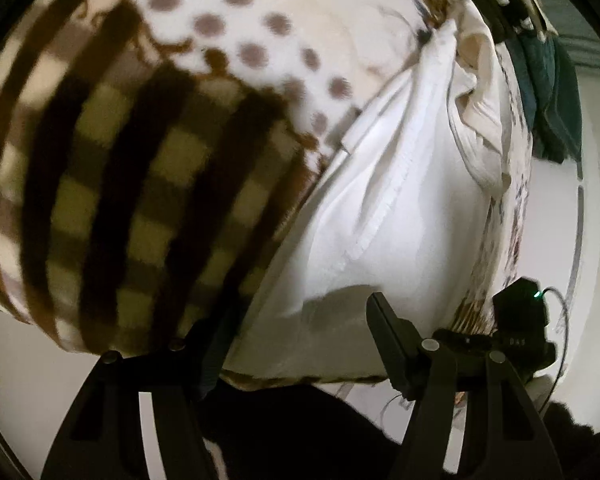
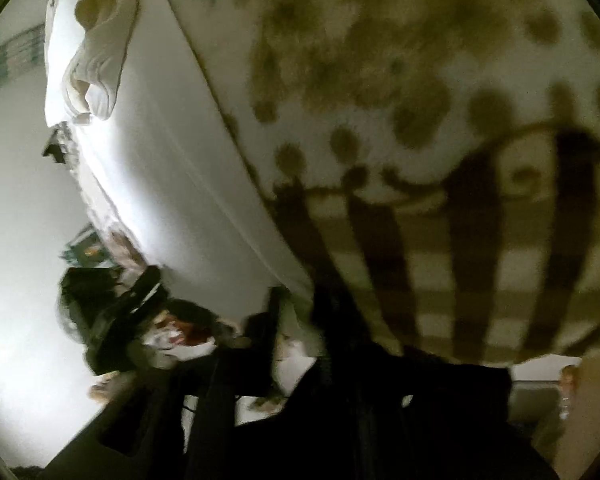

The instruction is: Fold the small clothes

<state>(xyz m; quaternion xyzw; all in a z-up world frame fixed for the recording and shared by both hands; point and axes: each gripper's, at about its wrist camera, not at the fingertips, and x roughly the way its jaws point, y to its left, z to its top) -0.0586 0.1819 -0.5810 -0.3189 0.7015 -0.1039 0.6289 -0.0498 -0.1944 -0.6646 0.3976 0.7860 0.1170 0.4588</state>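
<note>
Soft white garment point(image 1: 384, 216) lying on a patterned blanket point(image 1: 140, 152), with both tools close above it.

The white garment looks light, thin and limp, likely to sag and crease rather than hold shape; its stitched seam point(image 1: 396, 184) and corners seem the firmest places to pinch. A cream garment point(image 1: 480, 120) lies bunched just beside it. The left hand-held gripper point(image 1: 296, 336) stands spread apart, its fingers point(image 1: 384, 324) over the cloth's near edge. The right hand-held gripper point(image 2: 296, 320) is dark and blurred; I cannot tell its state.
</note>
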